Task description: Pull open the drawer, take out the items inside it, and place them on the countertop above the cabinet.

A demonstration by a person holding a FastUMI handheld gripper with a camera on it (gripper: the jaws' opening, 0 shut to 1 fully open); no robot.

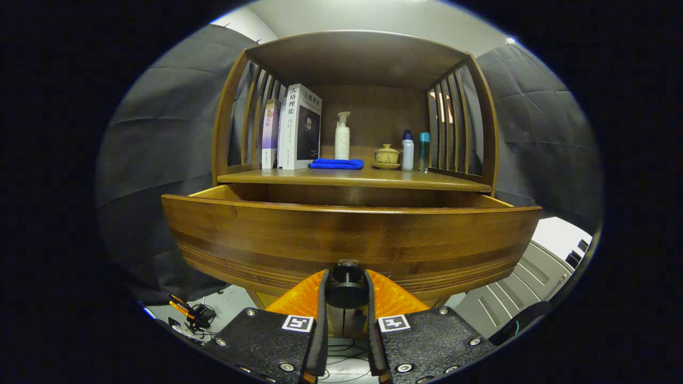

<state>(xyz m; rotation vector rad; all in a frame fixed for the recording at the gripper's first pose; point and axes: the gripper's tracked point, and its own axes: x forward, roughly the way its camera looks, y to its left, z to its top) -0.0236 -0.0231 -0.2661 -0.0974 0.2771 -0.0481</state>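
Wooden cabinet [352, 106] at twelve o'clock, countertop [352, 178] crowded with books [299, 128], blue cloth [336, 164], bottles. Below, brown drawer [352, 240] pulled out, banded front, interior hidden. Gripper [346, 290] at six o'clock, fingers clamped on dark drawer knob [347, 285].

You see: drawer [352, 240] brown, banded wood grain | cloth [336, 164] bright blue | pump bottle [342, 137] white | teapot [387, 155] cream
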